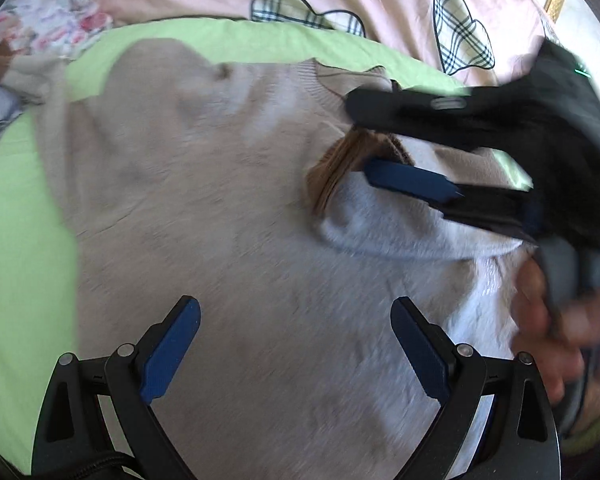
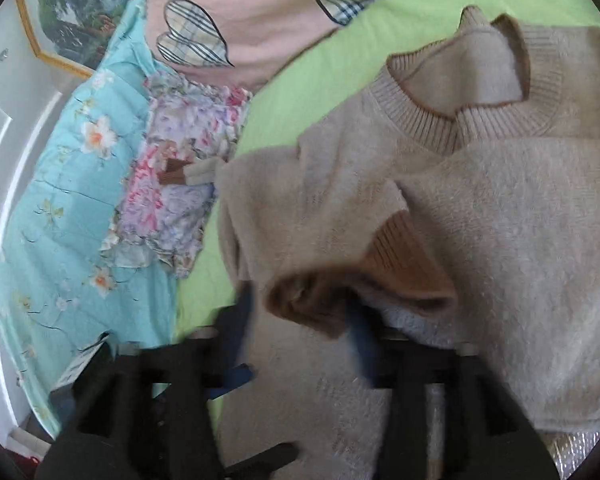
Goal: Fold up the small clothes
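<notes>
A small beige fuzzy sweater [image 1: 204,208] lies flat on a light green sheet [image 1: 16,248]. It also fills the right wrist view [image 2: 500,220], ribbed neck [image 2: 420,116] at the top. My left gripper [image 1: 296,344] is open and empty just above the sweater's body. My right gripper [image 1: 360,140] comes in from the right, with the sleeve's brown ribbed cuff [image 1: 332,172] between its fingers, folded over the body. In the right wrist view the right gripper [image 2: 300,320] is blurred, fingers apart around the cuff [image 2: 340,300].
A pink quilt with plaid heart patches [image 1: 308,12] lies beyond the sheet. A floral cloth [image 2: 180,184] and a turquoise flowered blanket [image 2: 72,208] lie to the left. A framed picture [image 2: 72,12] hangs on the wall. A hand [image 1: 548,320] holds the right gripper.
</notes>
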The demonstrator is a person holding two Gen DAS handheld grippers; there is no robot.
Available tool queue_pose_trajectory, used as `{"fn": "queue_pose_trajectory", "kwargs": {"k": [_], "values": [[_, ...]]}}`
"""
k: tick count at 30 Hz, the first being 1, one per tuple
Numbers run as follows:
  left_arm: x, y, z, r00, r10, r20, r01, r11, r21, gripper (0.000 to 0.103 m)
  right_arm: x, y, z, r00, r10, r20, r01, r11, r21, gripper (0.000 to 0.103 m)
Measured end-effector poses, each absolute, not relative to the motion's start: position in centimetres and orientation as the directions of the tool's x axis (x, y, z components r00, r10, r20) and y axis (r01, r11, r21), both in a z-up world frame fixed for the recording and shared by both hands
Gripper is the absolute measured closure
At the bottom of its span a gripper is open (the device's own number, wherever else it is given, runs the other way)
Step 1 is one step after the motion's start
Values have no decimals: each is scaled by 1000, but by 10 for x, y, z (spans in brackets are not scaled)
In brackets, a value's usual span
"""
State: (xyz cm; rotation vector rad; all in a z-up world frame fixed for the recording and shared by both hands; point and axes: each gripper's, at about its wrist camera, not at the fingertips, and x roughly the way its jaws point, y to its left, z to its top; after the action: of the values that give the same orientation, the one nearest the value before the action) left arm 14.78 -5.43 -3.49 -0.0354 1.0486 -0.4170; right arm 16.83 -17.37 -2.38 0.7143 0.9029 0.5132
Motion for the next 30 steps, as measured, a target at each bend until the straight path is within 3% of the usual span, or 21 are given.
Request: {"fn": "queue_pose_trajectory", "kwargs": {"k": [5, 8, 9, 10, 11, 12, 15, 17, 18, 19, 23, 24, 26, 30], "values": [[191, -83, -49, 437, -300, -848, 291, 939, -183, 7, 142, -212, -5, 613, 628, -480, -88, 657, 748, 36], [213, -88, -45, 473, -315, -823, 270, 941, -205, 16, 123, -242, 2, 673, 570, -471, -35, 661, 749, 36], [218, -88, -43, 481, -332, -812, 269, 937, -224, 37, 116, -253, 3, 691, 550, -469, -17, 661, 750, 36], [222, -87, -42, 478, -362, -800, 279, 927, -252, 72, 109, -262, 3, 707, 529, -469, 3, 661, 750, 36], [225, -86, -42, 461, -386, -799, 290, 917, -275, 90, 103, -271, 4, 720, 512, -468, 20, 660, 751, 36], [226, -83, -41, 455, -391, -800, 288, 915, -283, 96, 97, -279, 4, 731, 498, -468, 34, 657, 753, 36], [212, -59, -33, 481, -419, -770, 265, 907, -328, 96, 80, -297, 5, 753, 459, -471, 72, 654, 753, 36], [203, -43, -35, 464, -433, -772, 236, 901, -364, 79, 67, -310, 5, 767, 434, -472, 90, 656, 749, 36], [203, -34, -42, 456, -418, -785, 203, 908, -366, 55, 61, -316, 3, 773, 418, -478, 103, 659, 745, 36], [205, -29, -47, 454, -417, -788, 184, 909, -375, 44, 58, -321, 2, 775, 404, -486, 116, 665, 738, 36], [217, -17, -47, 454, -474, -754, 148, 875, -461, 45, 50, -340, -4, 777, 368, -512, 164, 665, 728, 36], [222, -20, -44, 459, -478, -749, 159, 874, -460, 48, 49, -343, -4, 778, 358, -517, 173, 668, 724, 36], [227, -31, -40, 452, -474, -756, 210, 880, -426, 99, 48, -350, -2, 781, 331, -530, 187, 685, 704, 36], [216, -25, -31, 500, -456, -736, 238, 890, -390, 99, 45, -365, 7, 788, 251, -563, 216, 743, 633, 36]]}}
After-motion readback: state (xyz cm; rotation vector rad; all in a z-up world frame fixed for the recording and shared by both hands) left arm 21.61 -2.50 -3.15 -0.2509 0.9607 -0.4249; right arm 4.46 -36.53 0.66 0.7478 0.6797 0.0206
